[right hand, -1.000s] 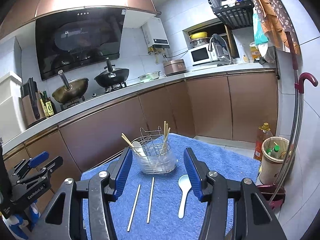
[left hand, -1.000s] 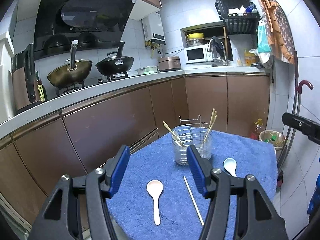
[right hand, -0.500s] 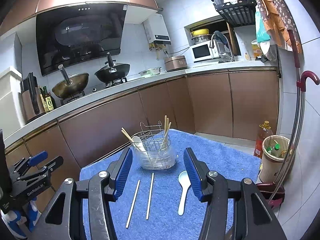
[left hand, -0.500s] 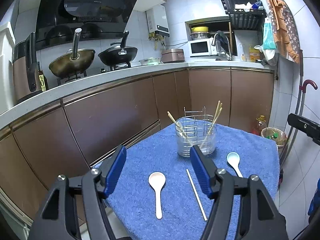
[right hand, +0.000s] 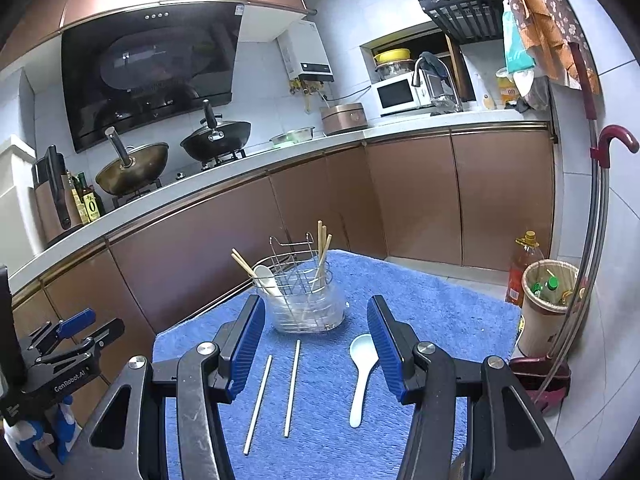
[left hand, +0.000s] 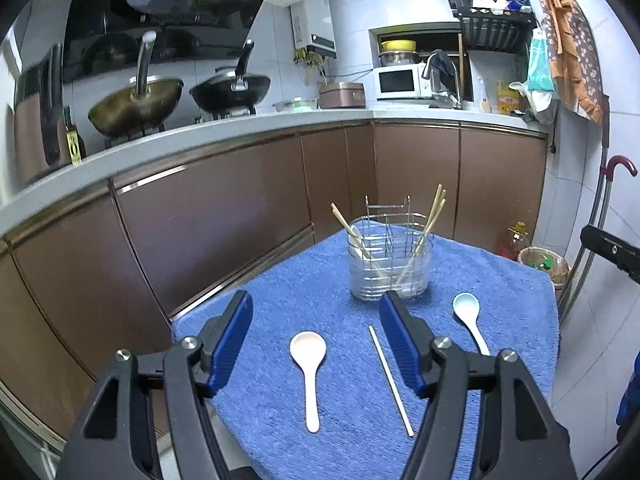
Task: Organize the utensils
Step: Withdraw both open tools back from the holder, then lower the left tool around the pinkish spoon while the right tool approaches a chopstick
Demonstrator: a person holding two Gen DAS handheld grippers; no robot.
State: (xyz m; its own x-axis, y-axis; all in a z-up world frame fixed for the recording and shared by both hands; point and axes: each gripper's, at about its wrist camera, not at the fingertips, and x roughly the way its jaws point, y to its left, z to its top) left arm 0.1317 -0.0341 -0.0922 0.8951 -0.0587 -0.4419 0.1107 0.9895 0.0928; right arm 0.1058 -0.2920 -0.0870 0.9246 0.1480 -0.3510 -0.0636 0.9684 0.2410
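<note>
From the left wrist view, the left gripper (left hand: 316, 340) hangs above the near part of the blue towel (left hand: 500, 288), its jaws wide apart with nothing between the pads; framed in the gap below lies a pinkish-white spoon (left hand: 309, 364), bowl toward the holder and handle toward the camera, which suggests this spoon is the likely next pick. Just right of it lies a single chopstick (left hand: 390, 380), running roughly parallel to the spoon's handle, and further right a pale blue spoon (left hand: 469, 316) lies near the towel's edge. Behind them stands the utensil holder (left hand: 390, 268), a clear cup with a wire rack inside, already carrying several chopsticks that lean outward against its rim. From the right wrist view, the right gripper (right hand: 316, 344) is likewise empty, jaws standing apart, held over the towel in front of the same holder, where a white spoon bowl leans at the left rim. Two chopsticks lie side by side between the blue fingers, and a pale spoon lies close inside the right finger. The other gripper shows at the left edge. Several utensils are evidently yet to be sorted.
</note>
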